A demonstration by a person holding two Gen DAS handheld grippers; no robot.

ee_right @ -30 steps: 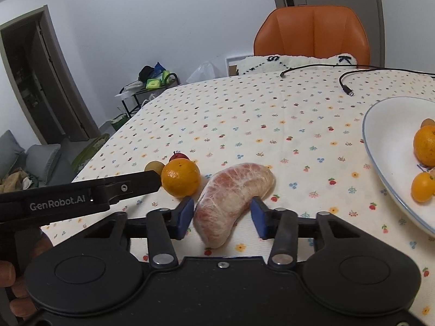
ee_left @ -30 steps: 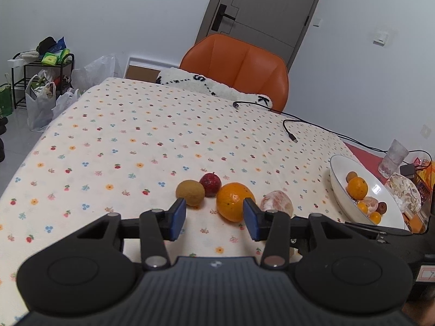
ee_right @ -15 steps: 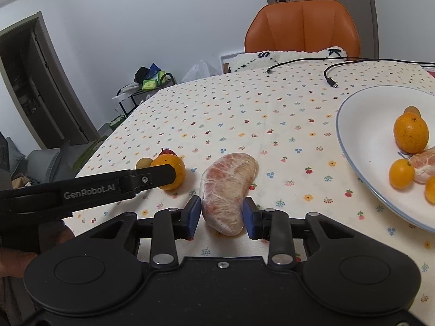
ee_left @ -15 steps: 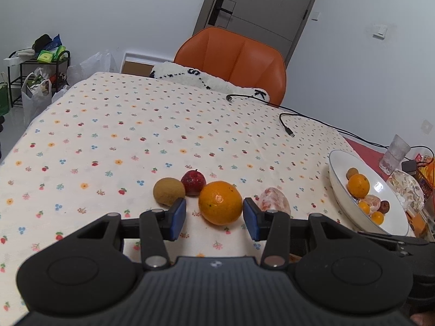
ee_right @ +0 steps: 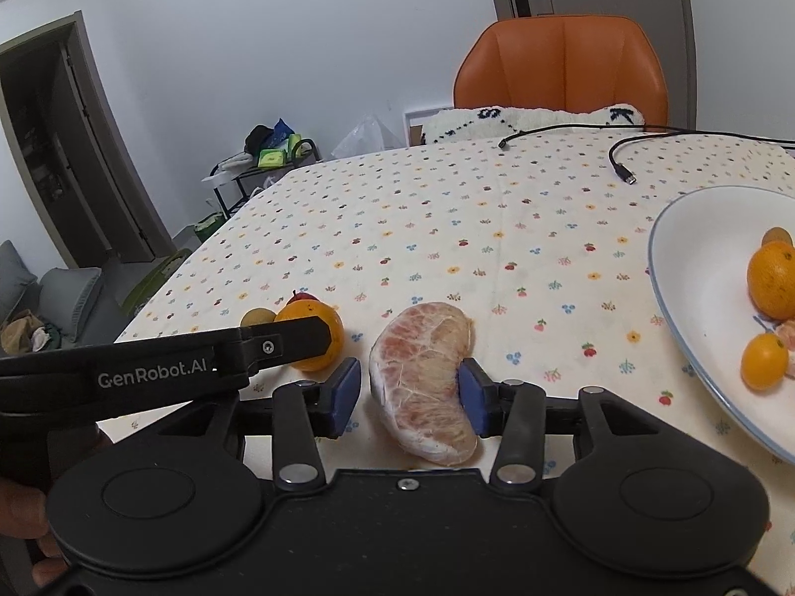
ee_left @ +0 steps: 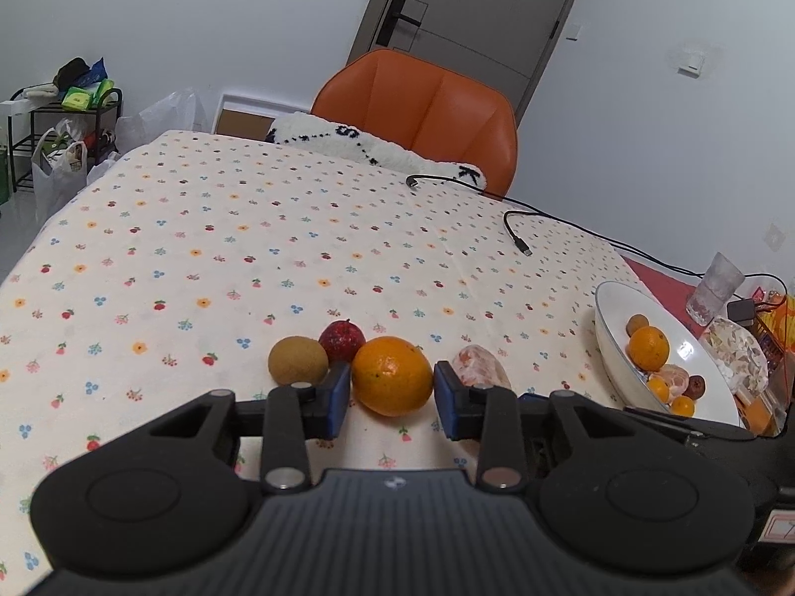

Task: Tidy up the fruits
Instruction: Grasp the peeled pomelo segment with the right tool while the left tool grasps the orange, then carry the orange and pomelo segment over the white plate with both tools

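A large orange (ee_left: 392, 376) sits on the flowered tablecloth between the pads of my left gripper (ee_left: 392, 400), which touch both its sides. A brown kiwi (ee_left: 297, 360) and a small red fruit (ee_left: 342, 339) lie just to its left. A peeled pomelo segment (ee_right: 425, 377) lies on the cloth between the fingers of my right gripper (ee_right: 410, 397). The right pad touches it, and a thin strip of cloth shows at the left pad. The white plate (ee_right: 695, 268) on the right holds an orange (ee_right: 775, 278), small kumquats and other fruit pieces.
An orange chair (ee_left: 422, 109) with a fluffy white cushion stands at the table's far end. Black cables (ee_left: 516, 228) trail across the far right of the cloth. A glass (ee_left: 715, 288) and clutter sit behind the plate. A person's hand (ee_right: 20, 511) holds the left gripper.
My left gripper has moved forward around the orange and its fingers have narrowed onto it. My right gripper's fingers pinched in on the pomelo segment, then widened slightly.
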